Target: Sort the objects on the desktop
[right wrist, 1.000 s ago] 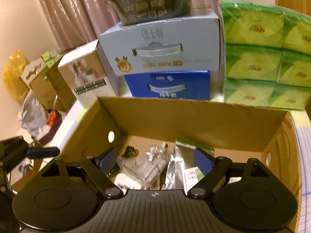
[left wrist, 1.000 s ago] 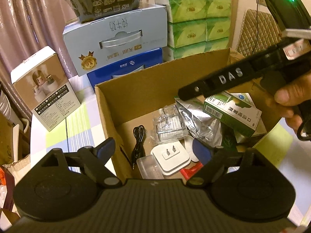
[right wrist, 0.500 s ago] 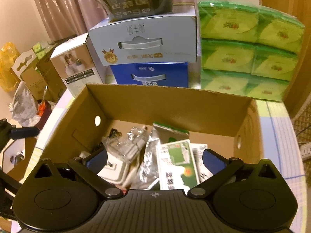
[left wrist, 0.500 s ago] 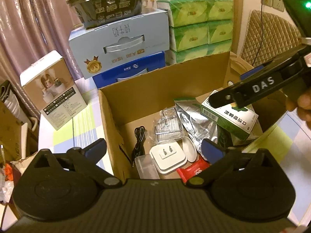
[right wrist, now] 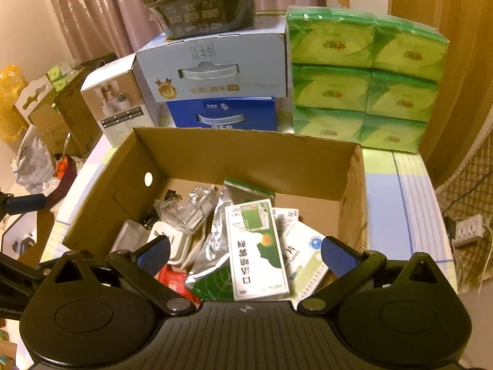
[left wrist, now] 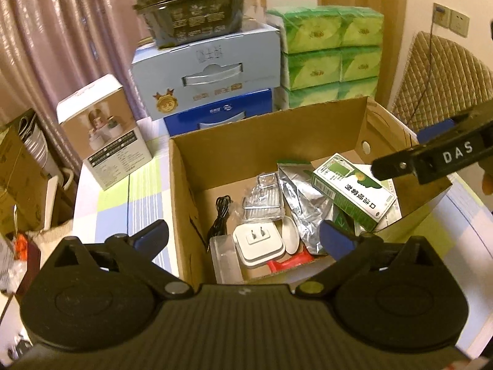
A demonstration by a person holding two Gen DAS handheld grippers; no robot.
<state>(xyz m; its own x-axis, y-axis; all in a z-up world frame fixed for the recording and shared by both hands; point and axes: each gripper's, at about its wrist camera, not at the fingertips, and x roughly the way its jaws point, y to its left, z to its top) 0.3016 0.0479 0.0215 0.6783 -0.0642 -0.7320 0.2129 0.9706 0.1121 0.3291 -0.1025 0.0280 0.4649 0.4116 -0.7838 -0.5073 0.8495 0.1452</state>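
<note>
Both grippers now wide open and empty, lifted back above the cardboard box (right wrist: pixel 197 154).
Green medicine box (right wrist: pixel 255 246) lies released below the right gripper (right wrist: pixel 245 252); left gripper (left wrist: pixel 243 237) holds nothing — sorting nearly finished.

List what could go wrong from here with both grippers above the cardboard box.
The green-and-white medicine carton lies tilted atop the crinkled silver foil pouch and could slide if nudged. The thin black cable along the brown cardboard box wall might snag. The open left gripper and right gripper could collide.
</note>
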